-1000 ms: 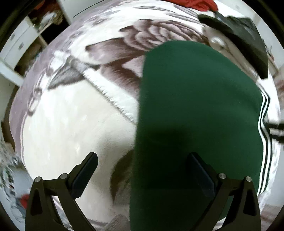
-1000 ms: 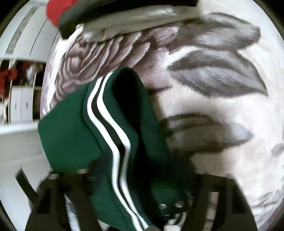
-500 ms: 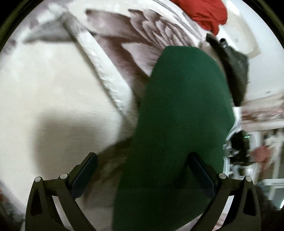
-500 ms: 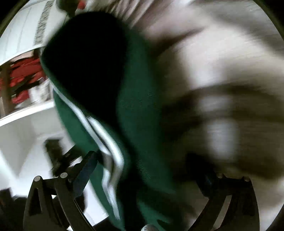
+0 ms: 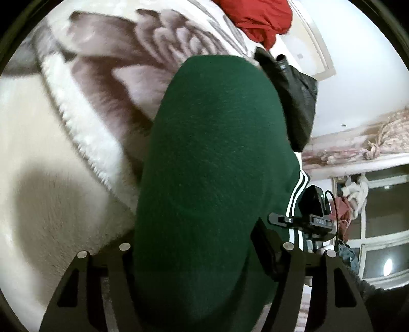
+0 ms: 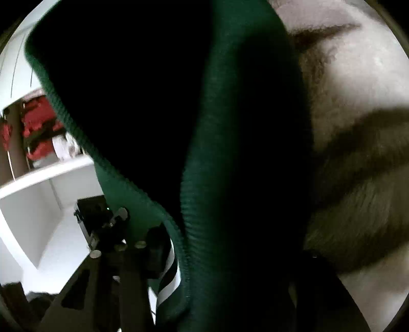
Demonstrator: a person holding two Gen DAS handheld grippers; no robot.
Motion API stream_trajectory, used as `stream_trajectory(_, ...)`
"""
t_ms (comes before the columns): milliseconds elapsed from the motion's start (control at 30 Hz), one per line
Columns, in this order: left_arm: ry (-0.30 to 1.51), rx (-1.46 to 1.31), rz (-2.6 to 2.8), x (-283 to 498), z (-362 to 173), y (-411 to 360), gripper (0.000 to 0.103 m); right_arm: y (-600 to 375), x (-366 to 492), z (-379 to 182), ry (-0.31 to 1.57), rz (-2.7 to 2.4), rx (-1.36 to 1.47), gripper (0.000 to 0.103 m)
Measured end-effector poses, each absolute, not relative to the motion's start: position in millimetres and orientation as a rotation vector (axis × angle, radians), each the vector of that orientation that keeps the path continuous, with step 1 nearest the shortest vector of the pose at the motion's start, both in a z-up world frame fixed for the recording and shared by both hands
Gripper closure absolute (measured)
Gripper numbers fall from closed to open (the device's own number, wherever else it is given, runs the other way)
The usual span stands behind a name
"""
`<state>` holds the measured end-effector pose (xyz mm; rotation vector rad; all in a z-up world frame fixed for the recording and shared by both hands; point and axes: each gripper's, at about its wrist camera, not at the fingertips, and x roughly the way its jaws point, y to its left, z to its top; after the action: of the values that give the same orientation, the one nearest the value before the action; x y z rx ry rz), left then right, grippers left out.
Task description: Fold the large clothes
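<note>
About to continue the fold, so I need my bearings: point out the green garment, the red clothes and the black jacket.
green garment (image 5: 212,166): left wrist view, on the broad plain face of the fabric.
red clothes (image 5: 258,20): left wrist view, on the middle of the heap.
black jacket (image 5: 299,99): left wrist view, on its dark body.

We cannot see the left gripper's (image 5: 194,252) left finger pad behind the green garment (image 5: 209,158). In the right wrist view, shadow hides the right gripper's (image 6: 230,255) right finger.
</note>
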<state>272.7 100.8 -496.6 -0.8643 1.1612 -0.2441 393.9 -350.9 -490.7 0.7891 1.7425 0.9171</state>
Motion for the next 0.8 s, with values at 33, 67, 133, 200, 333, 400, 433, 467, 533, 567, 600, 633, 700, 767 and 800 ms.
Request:
stream_trajectory(33, 1.163, -0.85, -0.257, 276.7, -489.6, 99.5, 0.04, -354.6, 392.2, -481.9, 1.722, 0.911, 0.811, 0.065)
stream_trajectory(67, 1.165, -0.839, -0.271, 281.3, -483.1, 98.0, 0.04, -358.3, 390.8, -474.8, 1.708, 0.897, 0.832, 0.066)
stream_trajectory(133, 1.164, -0.807, -0.302, 290.5, -470.0, 95.6, 0.04, -366.3, 388.9, -457.8, 1.676, 0.88, 0.86, 0.067)
stream_trajectory(200, 1.158, -0.776, -0.335, 299.8, -455.1, 90.6, 0.041, -377.5, 389.9, -439.6, 1.638, 0.865, 0.898, 0.067)
stream_trajectory(333, 1.146, -0.737, -0.409, 323.8, -423.1, 80.7, 0.041, -406.7, 401.3, -393.5, 1.555, 0.848, 0.936, 0.067)
stream_trajectory(400, 1.142, -0.709, -0.442, 341.2, -407.2, 70.9, 0.041, -422.6, 410.7, -368.0, 1.52, 0.827, 0.939, 0.067)
stream_trajectory(433, 1.139, -0.703, -0.458, 353.5, -397.6, 65.3, 0.041, -431.1, 418.7, -353.7, 1.503, 0.817, 0.942, 0.067)
stream_trajectory(467, 1.136, -0.703, -0.478, 367.2, -388.4, 59.1, 0.041, -438.7, 426.5, -341.7, 1.489, 0.803, 0.942, 0.067)
stream_trajectory(533, 1.129, -0.696, -0.509, 395.4, -374.7, 46.1, 0.041, -459.4, 447.5, -314.6, 1.463, 0.775, 0.931, 0.067)
stream_trajectory(567, 1.125, -0.696, -0.523, 404.5, -369.6, 45.7, 0.041, -471.4, 458.6, -301.7, 1.449, 0.759, 0.924, 0.067)
stream_trajectory(600, 1.116, -0.694, -0.542, 425.4, -361.4, 37.8, 0.041, -480.1, 473.0, -289.3, 1.437, 0.746, 0.919, 0.067)
stream_trajectory(633, 1.109, -0.694, -0.557, 441.6, -356.7, 32.0, 0.041, -489.1, 490.8, -275.9, 1.42, 0.732, 0.907, 0.067)
stream_trajectory(700, 1.09, -0.688, -0.581, 473.6, -347.0, 22.8, 0.041, -504.5, 529.0, -254.6, 1.394, 0.707, 0.895, 0.067)
stream_trajectory(767, 1.073, -0.687, -0.6, 515.8, -341.2, 14.1, 0.041, -517.5, 577.2, -241.8, 1.374, 0.69, 0.891, 0.067)
stream_trajectory(800, 1.065, -0.685, -0.603, 533.6, -339.4, 10.9, 0.041, -522.8, 596.5, -238.2, 1.371, 0.683, 0.888, 0.067)
